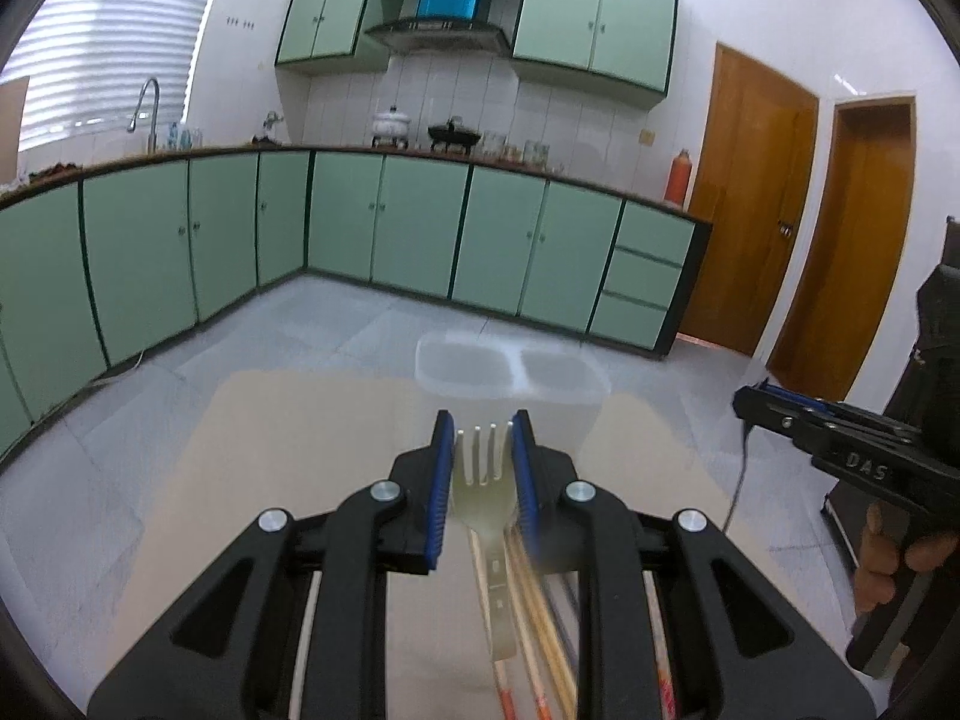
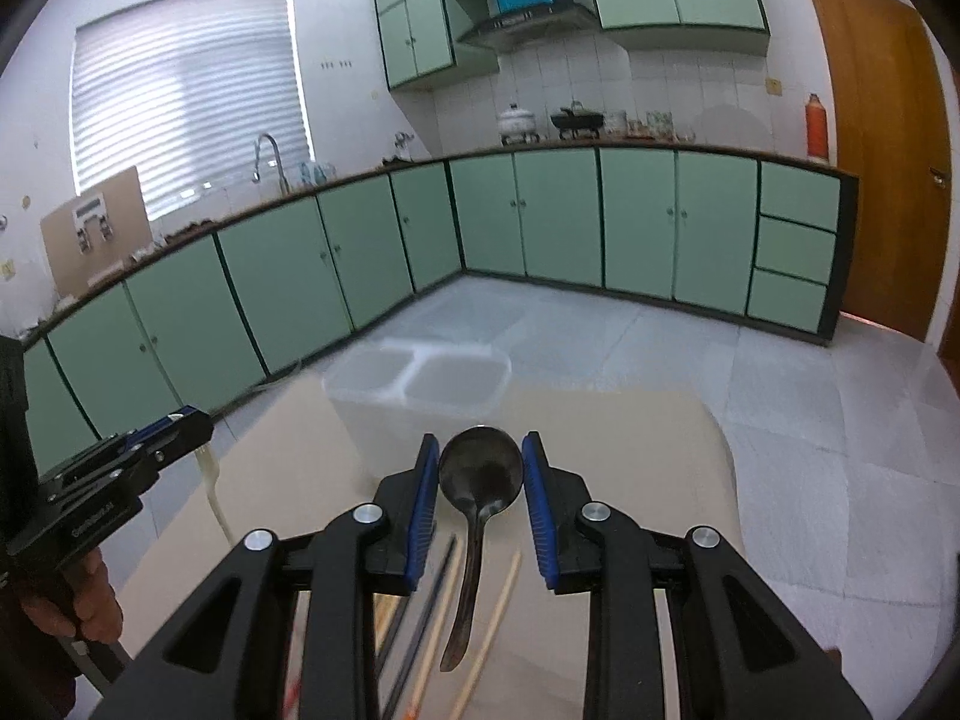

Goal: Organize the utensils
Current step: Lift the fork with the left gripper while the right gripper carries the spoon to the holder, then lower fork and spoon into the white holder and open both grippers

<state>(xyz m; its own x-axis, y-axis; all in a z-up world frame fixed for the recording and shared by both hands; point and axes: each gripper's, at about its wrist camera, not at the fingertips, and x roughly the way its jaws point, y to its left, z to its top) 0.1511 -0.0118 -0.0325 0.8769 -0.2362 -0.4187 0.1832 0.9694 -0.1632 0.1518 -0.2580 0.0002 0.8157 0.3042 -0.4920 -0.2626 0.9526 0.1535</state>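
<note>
My left gripper [image 1: 481,429] is shut on a pale translucent plastic fork [image 1: 483,480], tines pointing forward, held above the beige table [image 1: 288,450]. My right gripper [image 2: 480,450] is shut on a dark metal spoon [image 2: 479,471], its bowl between the blue pads, its handle hanging down toward me. A clear two-compartment plastic container [image 1: 510,369] stands just ahead of both grippers; it also shows in the right wrist view [image 2: 420,384]. Several chopsticks [image 2: 492,630] lie on the table below the right gripper, and several more [image 1: 540,618] below the left gripper.
The left gripper shows at the left edge of the right wrist view [image 2: 174,429], the right gripper at the right edge of the left wrist view [image 1: 774,408]. Green kitchen cabinets [image 1: 420,222] and a tiled floor lie beyond the table. Wooden doors [image 1: 750,192] stand at the right.
</note>
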